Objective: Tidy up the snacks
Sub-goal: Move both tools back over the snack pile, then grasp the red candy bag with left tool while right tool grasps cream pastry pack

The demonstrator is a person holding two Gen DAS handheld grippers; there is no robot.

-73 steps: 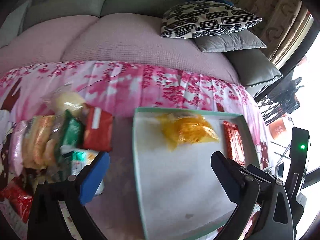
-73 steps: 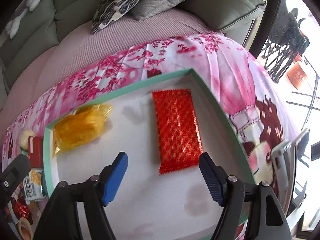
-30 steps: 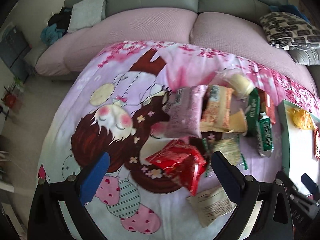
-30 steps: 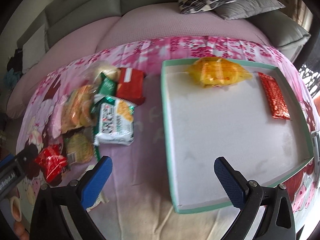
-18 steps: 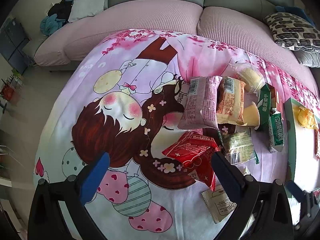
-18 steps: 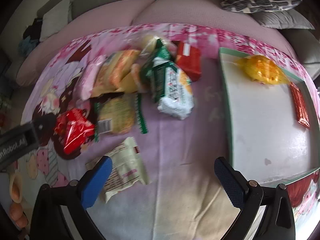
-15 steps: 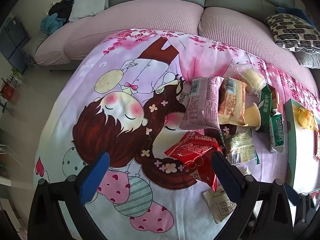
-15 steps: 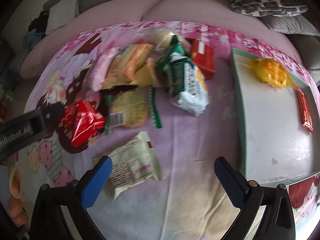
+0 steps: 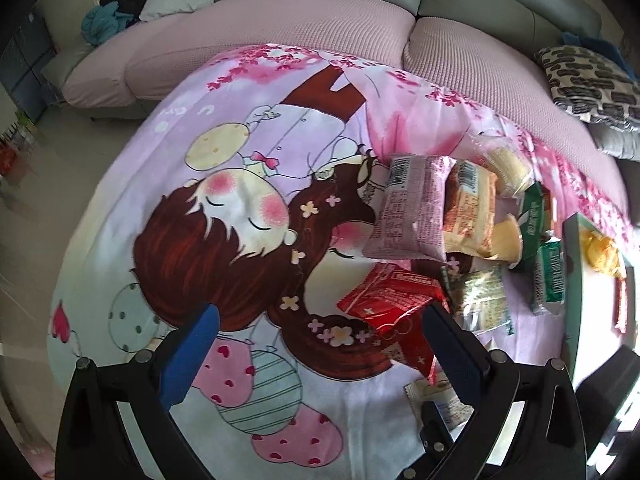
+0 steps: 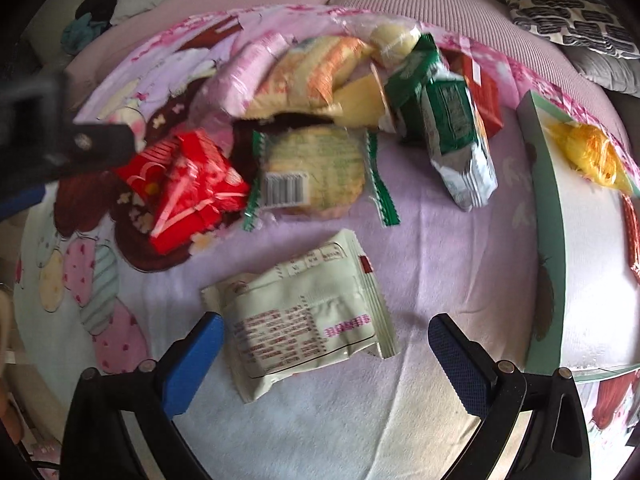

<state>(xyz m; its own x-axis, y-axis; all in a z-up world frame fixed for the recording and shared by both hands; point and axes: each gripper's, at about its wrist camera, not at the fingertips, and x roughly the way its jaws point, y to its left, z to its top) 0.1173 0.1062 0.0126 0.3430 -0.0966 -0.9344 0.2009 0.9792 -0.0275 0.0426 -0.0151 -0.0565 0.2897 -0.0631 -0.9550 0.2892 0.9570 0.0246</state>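
Several snack packets lie in a heap on the cartoon-print cloth. My right gripper (image 10: pixel 324 344) is open and empty, low over a pale cream packet (image 10: pixel 308 320) that lies between its fingers. Beyond it are a round cracker pack (image 10: pixel 316 172), a red packet (image 10: pixel 188 188) and a green-white pack (image 10: pixel 460 136). The green-rimmed white tray (image 10: pixel 548 216) at the right holds a yellow bag (image 10: pixel 588 156) and a red bar. My left gripper (image 9: pixel 320 348) is open and empty, above the cloth left of the red packet (image 9: pixel 396 304). A pink packet (image 9: pixel 412 216) lies further back.
A pink and grey sofa (image 9: pixel 280 20) curves behind the table, with a patterned cushion (image 9: pixel 588 80) at the right. The table edge drops to the floor at the left (image 9: pixel 36 184). The left gripper's body shows in the right wrist view (image 10: pixel 60 136).
My right gripper has swung left from the tray and come down over the cream packet. My left gripper swung left off the tray to the snack heap and has since held almost still.
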